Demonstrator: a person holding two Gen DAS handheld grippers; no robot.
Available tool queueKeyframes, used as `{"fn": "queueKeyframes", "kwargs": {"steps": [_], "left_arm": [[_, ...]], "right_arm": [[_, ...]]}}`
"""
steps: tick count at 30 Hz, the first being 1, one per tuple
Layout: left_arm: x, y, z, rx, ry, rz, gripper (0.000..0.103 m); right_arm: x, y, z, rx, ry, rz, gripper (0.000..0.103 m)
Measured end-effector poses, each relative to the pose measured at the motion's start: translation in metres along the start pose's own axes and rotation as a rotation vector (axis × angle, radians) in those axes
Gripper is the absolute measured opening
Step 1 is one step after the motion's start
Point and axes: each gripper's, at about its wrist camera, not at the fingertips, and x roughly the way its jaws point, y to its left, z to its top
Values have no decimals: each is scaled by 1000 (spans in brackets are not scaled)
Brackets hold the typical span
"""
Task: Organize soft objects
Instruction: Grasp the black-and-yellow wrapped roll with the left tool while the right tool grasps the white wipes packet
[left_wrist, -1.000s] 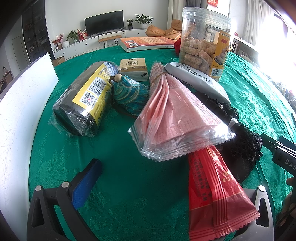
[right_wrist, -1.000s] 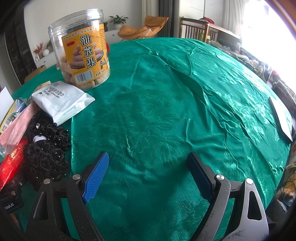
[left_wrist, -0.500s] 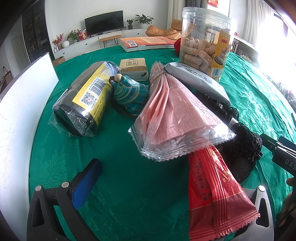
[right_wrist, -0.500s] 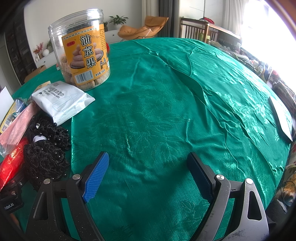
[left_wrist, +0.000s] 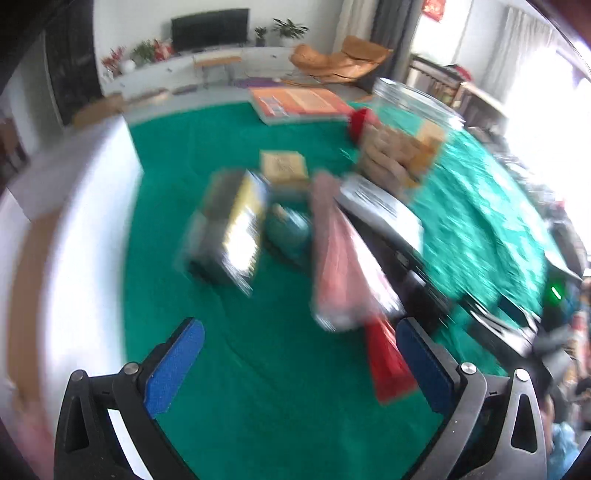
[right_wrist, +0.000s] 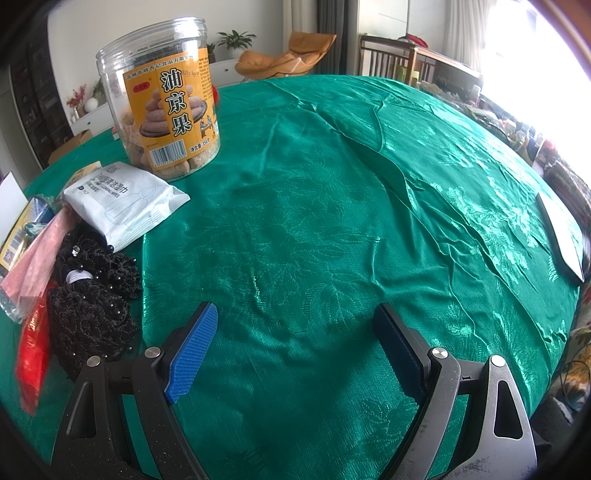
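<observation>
Left gripper (left_wrist: 299, 363) has lifted and pulled back since half a second ago: jaws wide apart, holding nothing, red packet (left_wrist: 388, 360) now just ahead between the pads instead of over the right one. Likely lining up a pick. Right gripper (right_wrist: 291, 343) unchanged, spread wide, empty, over bare green cloth (right_wrist: 332, 221). Beyond: pink packet (left_wrist: 341, 258), black lace pouch (right_wrist: 86, 317), white wipes pack (right_wrist: 123, 203), snack jar (right_wrist: 162, 99). Left view is motion-blurred; labels unreadable, pouch mostly lost.

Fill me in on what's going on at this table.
A person holds a claw in each hand, and both the left claw and the right claw are open and empty above the green tablecloth. The left view is motion-blurred. The pink packet, red packet, white wipes pack and black lace item lie ungrasped.
</observation>
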Motion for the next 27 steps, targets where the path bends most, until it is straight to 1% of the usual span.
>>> {"fn": "queueKeyframes", "kwargs": {"steps": [1, 2, 5, 7, 8, 9, 10, 11, 12, 13, 14, 15, 16, 18, 19, 21, 22, 23, 24, 25, 26, 27], "left_arm": [[6, 3, 15, 3, 14, 49, 103], [15, 7, 27, 5, 36, 75, 103], [60, 30, 59, -11, 126, 127, 103], [88, 43, 67, -9, 166, 163, 102], [98, 49, 64, -8, 180, 186, 98], [105, 55, 63, -14, 191, 186, 92], [108, 60, 60, -36, 193, 121, 75], [109, 63, 57, -63, 189, 51, 57], [106, 65, 55, -81, 179, 38, 57], [103, 64, 51, -80, 171, 57, 55], [100, 63, 48, -76, 167, 73, 55], [100, 62, 49, -79, 167, 72, 54], [100, 62, 50, -97, 171, 52, 54], [97, 64, 51, -157, 183, 3, 54], [96, 61, 49, -157, 179, 12, 54], [94, 58, 45, -167, 168, 4, 54], [96, 56, 45, -169, 162, 2, 54], [95, 56, 42, -171, 160, 1, 54], [95, 55, 40, -171, 156, 2, 55], [94, 54, 39, -161, 149, 12, 55], [91, 52, 35, -146, 147, 26, 55], [88, 49, 31, -123, 148, 42, 55]], "right_arm": [[0, 0, 0, 0, 0, 0, 89], [0, 0, 0, 0, 0, 0, 89], [0, 0, 0, 0, 0, -1, 89], [-1, 1, 0, 0, 0, 2, 89], [-3, 1, -1, 1, 1, 11, 89], [-5, -2, -1, 16, -2, 41, 88], [-9, -10, 0, 58, -13, 107, 88], [-16, -19, 2, 111, -41, 199, 88], [-25, -26, 4, 156, -82, 269, 88], [-32, -26, 10, 161, -119, 302, 88], [-35, -19, 19, 118, -144, 330, 88], [-33, -7, 33, 37, -142, 370, 88], [-27, 9, 49, -48, -117, 410, 88], [-6, 44, 75, -202, -41, 462, 88], [8, 63, 82, -277, 10, 467, 87], [38, 94, 88, -392, 94, 453, 87], [50, 104, 89, -430, 114, 450, 87], [57, 110, 90, -448, 114, 447, 89], [58, 113, 92, -454, 94, 447, 88], [58, 114, 94, -442, 96, 467, 86], [58, 115, 96, -429, 119, 492, 81], [56, 115, 96, -426, 156, 502, 74]]}}
